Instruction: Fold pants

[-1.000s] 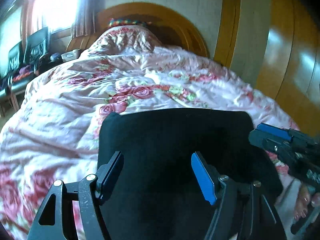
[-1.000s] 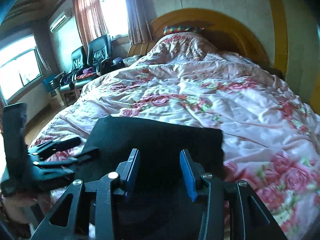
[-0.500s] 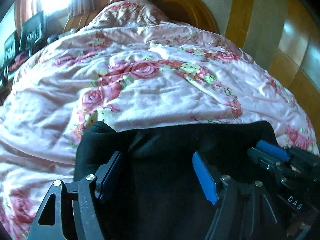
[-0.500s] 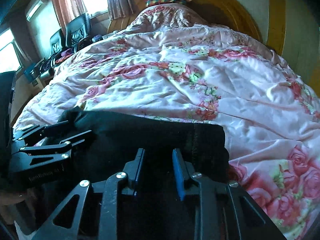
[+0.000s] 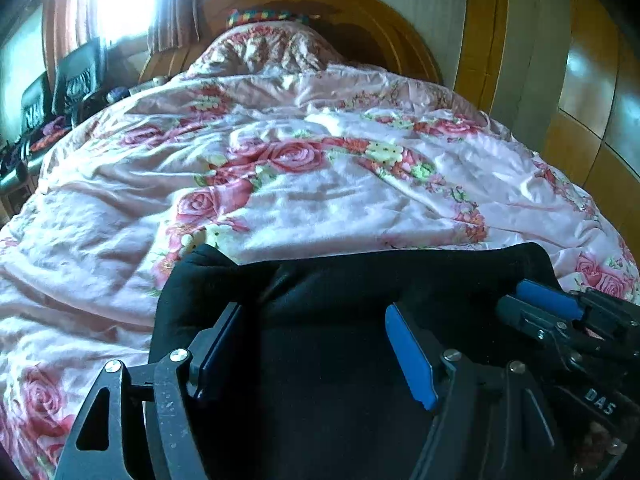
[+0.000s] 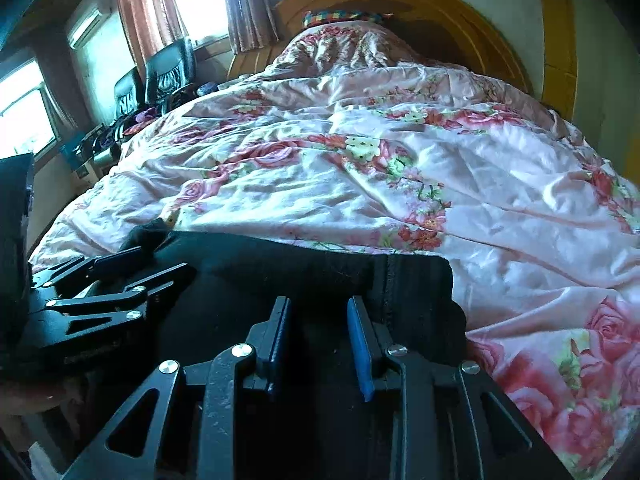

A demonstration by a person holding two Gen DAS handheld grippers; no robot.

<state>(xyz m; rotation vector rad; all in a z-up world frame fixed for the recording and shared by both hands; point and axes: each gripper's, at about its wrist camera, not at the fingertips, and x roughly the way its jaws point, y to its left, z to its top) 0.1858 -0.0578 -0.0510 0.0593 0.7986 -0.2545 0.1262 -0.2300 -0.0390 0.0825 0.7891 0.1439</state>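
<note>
The black pants (image 5: 328,292) lie folded on the pink floral quilt (image 5: 304,184) at the near end of the bed; they also show in the right wrist view (image 6: 320,272). My left gripper (image 5: 316,344) is wide open, its blue pads low over the left part of the pants. My right gripper (image 6: 318,340) has its jaws narrowed with a gap between them, over the right part of the pants near a seamed edge (image 6: 400,280). Whether cloth is pinched is hidden. Each gripper shows in the other's view: the right one (image 5: 560,320) and the left one (image 6: 104,280).
The quilt (image 6: 400,168) covers the whole bed up to a covered pillow mound (image 5: 264,52) and a curved wooden headboard (image 5: 360,8). Black chairs (image 6: 160,76) and windows stand on the left. Wooden wardrobe panels (image 5: 592,88) stand on the right.
Both grippers dropped low onto the pants, whose far edge bunched up and shortened. The right jaws narrowed. In the last half second both views tilted back up a little.
</note>
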